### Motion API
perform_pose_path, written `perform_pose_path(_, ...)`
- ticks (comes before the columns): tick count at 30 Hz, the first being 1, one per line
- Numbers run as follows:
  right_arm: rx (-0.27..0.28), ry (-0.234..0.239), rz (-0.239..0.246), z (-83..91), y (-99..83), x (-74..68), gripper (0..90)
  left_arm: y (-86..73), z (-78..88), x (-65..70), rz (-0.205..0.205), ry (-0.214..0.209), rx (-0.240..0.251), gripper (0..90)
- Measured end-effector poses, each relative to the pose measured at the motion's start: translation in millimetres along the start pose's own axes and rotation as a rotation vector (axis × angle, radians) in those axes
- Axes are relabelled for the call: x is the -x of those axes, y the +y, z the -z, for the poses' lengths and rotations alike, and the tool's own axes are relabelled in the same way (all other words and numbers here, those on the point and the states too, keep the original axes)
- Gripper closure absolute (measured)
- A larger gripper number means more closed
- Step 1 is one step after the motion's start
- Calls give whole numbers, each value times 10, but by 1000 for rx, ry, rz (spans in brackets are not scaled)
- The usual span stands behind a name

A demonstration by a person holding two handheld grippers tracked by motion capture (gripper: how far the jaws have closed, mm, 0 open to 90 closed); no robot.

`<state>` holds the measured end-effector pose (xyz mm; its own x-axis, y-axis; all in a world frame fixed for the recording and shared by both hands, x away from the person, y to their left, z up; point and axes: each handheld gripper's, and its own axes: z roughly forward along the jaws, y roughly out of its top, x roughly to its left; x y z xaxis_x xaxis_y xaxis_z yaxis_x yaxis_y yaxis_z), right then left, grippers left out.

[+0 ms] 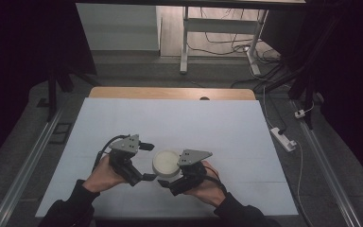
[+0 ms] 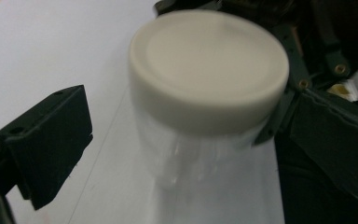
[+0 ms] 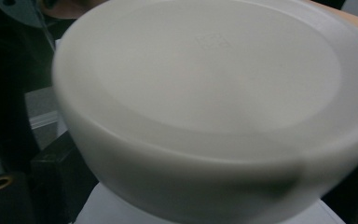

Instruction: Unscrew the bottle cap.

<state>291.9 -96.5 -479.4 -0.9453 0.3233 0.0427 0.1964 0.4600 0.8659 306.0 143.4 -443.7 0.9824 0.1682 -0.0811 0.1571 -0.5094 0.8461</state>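
A clear jar [image 2: 205,154] with a cream-white lid [image 1: 166,161] stands upright on the white table cover [image 1: 170,123], toward its near edge, between the two grippers. The lid is seated flat on the jar, so judging by that, any opening is not yet done.

The right gripper [image 1: 169,182] sits just on the person's side of the lid; in the right gripper view the lid [image 3: 214,107] is very close between its dark jaws, which seem to bracket the rim — whether they actually pinch it cannot be told.

The left gripper [image 1: 147,161] stands just left of the jar with jaws spread, one finger [image 2: 46,144] well clear of the glass, grasping nothing. Likely left: steady the jar and work the lid off.
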Motion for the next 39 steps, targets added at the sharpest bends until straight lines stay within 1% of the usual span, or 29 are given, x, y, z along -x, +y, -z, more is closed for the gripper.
perform_pose_path(1, -1, 8, 2, 0, 1, -3, 69, 20, -23, -11, -14, -27, 0, 1)
perform_pose_path(4, 1, 34, 15, -2, 1, -16, 69, 75, -84, -28, -47, -80, 0, 11)
perform_pose_path(7, 4, 58, 23, 2, 7, -38, 69, 114, -135, -29, -73, -119, 0, 31)
perform_pose_path(9, 7, 67, 32, 4, 13, -50, 69, 128, -163, -19, -88, -122, -8, 54)
perform_pose_path(11, 7, 71, 34, 7, 17, -57, 69, 130, -173, -11, -92, -119, -2, 74)
perform_pose_path(13, 6, 63, 33, 11, 18, -54, 69, 130, -175, -8, -78, -104, 1, 75)
perform_pose_path(15, 5, 50, 29, 9, 20, -45, 69, 138, -186, 1, -57, -76, -4, 76)
perform_pose_path(18, -3, 10, 11, 5, 16, -28, 69, 161, -217, 24, -10, -8, -13, 77)
perform_pose_path(21, -2, -27, -12, 11, 11, 4, 69, 190, -255, 47, 50, 57, -10, 77)
perform_pose_path(26, -7, -99, -36, 12, 5, 27, 69, 266, -329, 131, 120, 188, -35, 77)
perform_pose_path(28, -9, -123, -41, 10, 2, 34, 69, 285, -355, 152, 145, 222, -41, 77)
perform_pose_path(29, -11, -132, -44, 10, 1, 37, 69, 289, -370, 160, 158, 233, -36, 76)
perform_pose_path(31, -12, -139, -51, 10, -3, 41, 69, 294, -375, 164, 142, 237, -43, 75)
perform_pose_path(33, -9, -135, -55, 14, -4, 44, 69, 301, -363, 156, 132, 233, -42, 66)
perform_pose_path(35, -4, -128, -56, 17, -6, 45, 69, 310, -314, 147, 124, 233, -28, 22)
perform_pose_path(38, 1, -115, -55, 22, -10, 50, 69, 314, -191, 115, 119, 205, -3, 3)
perform_pose_path(39, 3, -109, -53, 25, -10, 52, 69, 310, -147, 103, 116, 187, 3, 1)
